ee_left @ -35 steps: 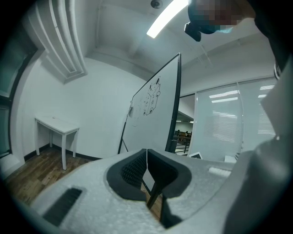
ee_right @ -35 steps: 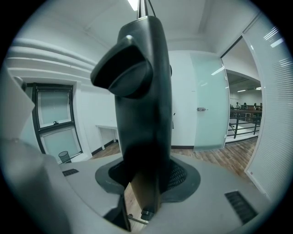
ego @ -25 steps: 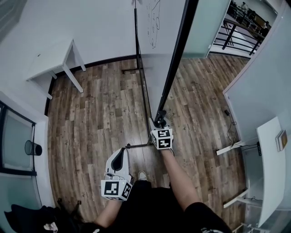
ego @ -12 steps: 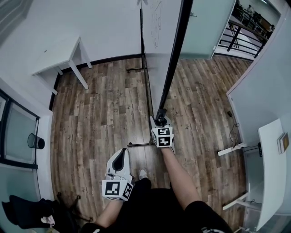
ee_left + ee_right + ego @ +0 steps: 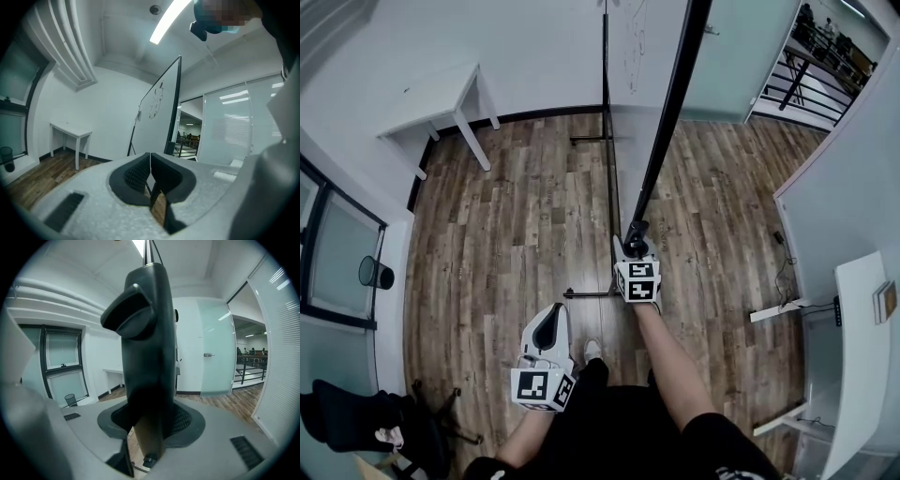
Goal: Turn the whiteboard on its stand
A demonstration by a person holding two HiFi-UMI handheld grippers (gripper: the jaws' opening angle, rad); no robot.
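The whiteboard (image 5: 628, 47) is seen nearly edge-on in the head view, upright on its stand (image 5: 607, 187) out on the wooden floor (image 5: 506, 234), with a few scribbles showing on the white face. So basically the board's dark frame (image 5: 667, 112) is grabbed at its near end by the right gripper (image 5: 634, 246). In the right gripper view the jaws are clamped on that black frame (image 5: 145, 357), pads pressed on either side, and most of the middle of the view is filled by it. The left gripper (image 5: 546, 326) is held lower and off to the left, close to the person's body and well apart from the board. Its jaws are closed tip to tip (image 5: 150, 173) with nothing pinched between them. A white table (image 5: 441, 94) is parked by the wall on the left, and a dark bin (image 5: 375, 273) is tucked by the window.
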